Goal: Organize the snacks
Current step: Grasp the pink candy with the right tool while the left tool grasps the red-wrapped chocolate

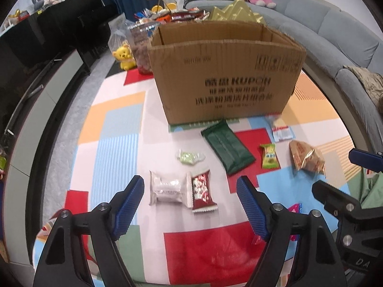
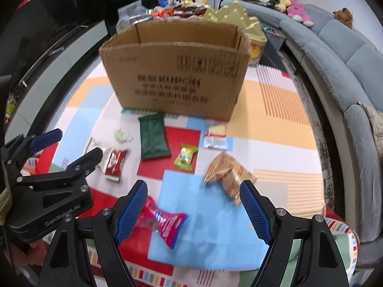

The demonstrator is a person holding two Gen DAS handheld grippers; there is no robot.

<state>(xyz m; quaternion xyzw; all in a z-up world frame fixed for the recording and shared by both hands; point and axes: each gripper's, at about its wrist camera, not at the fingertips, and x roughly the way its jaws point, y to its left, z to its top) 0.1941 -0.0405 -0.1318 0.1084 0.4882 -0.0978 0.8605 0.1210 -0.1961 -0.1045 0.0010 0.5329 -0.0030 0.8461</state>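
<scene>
I have one cardboard box (image 1: 225,81) standing open-topped on the patchwork mat (image 1: 115,131), and loose snacks spread on the mat in front of it. I count eight in all:

- one dark green pack (image 1: 227,150) lying just in front of the box
- one small pale green sweet (image 1: 190,156)
- one white packet (image 1: 166,187)
- one red-and-white packet (image 1: 202,191), overlapping the white packet's edge
- one yellow-green candy (image 1: 269,156)
- one clear packet (image 1: 282,129) near the box's right corner
- one crinkled tan packet (image 1: 307,159)
- one pink-red wrapper (image 2: 162,220)

My left gripper (image 1: 190,203) hangs over the white and red-and-white packets. Its fingers (image 1: 129,205) are spread wide with nothing clamped.

My right gripper (image 2: 194,211) is just as wide and empty. The pink-red wrapper lies below it, by its left finger, and the tan packet is near the other. Both views are partly motion-blurred.
</scene>
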